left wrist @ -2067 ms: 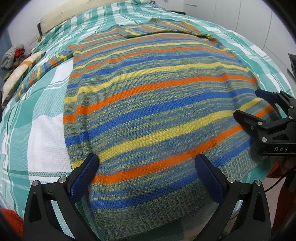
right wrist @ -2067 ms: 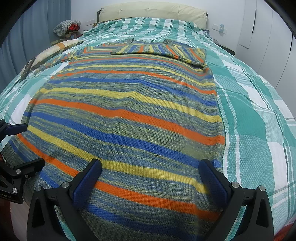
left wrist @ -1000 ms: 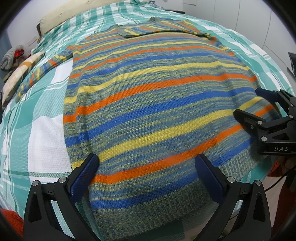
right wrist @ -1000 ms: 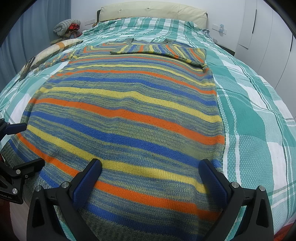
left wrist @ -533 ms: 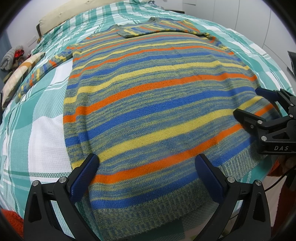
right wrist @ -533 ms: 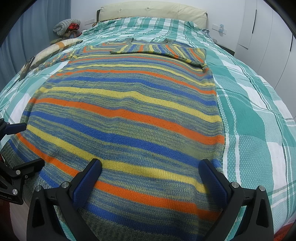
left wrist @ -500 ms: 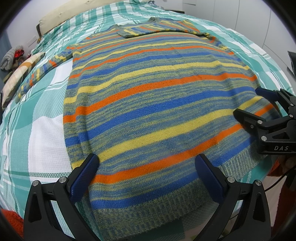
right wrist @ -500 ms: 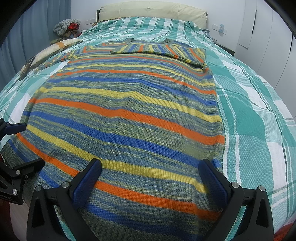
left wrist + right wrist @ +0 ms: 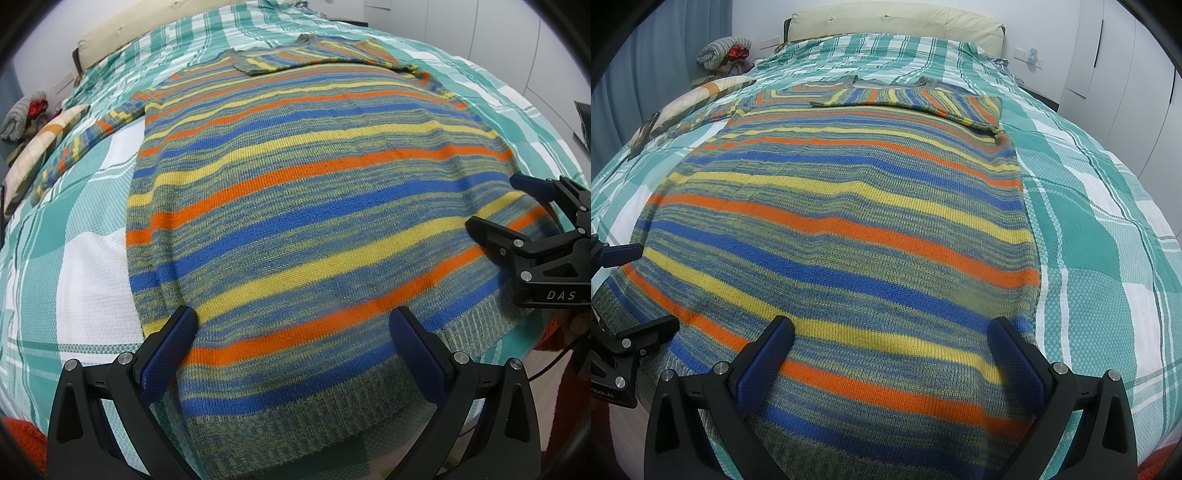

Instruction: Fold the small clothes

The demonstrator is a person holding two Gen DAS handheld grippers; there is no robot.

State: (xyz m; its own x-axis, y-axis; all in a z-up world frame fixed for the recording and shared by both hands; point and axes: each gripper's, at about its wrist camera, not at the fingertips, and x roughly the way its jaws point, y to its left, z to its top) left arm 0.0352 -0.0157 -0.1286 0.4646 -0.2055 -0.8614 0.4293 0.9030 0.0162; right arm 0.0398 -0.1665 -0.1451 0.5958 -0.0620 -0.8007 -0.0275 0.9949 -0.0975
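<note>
A striped knit sweater (image 9: 314, 206) in blue, yellow, orange and grey-green lies flat on the bed, hem toward me; it also shows in the right wrist view (image 9: 849, 229). One sleeve (image 9: 908, 98) is folded across its top, the other sleeve (image 9: 74, 147) stretches out to the left. My left gripper (image 9: 295, 343) is open, hovering over the hem's left part. My right gripper (image 9: 892, 347) is open over the hem's right part, and it shows at the right of the left wrist view (image 9: 517, 206). Neither holds anything.
The bed has a teal and white checked cover (image 9: 1108, 229) and a cream headboard (image 9: 894, 22). A pillow (image 9: 33, 155) and a bundle of clothes (image 9: 720, 51) lie at the far left. White wardrobe doors (image 9: 1126, 74) stand on the right.
</note>
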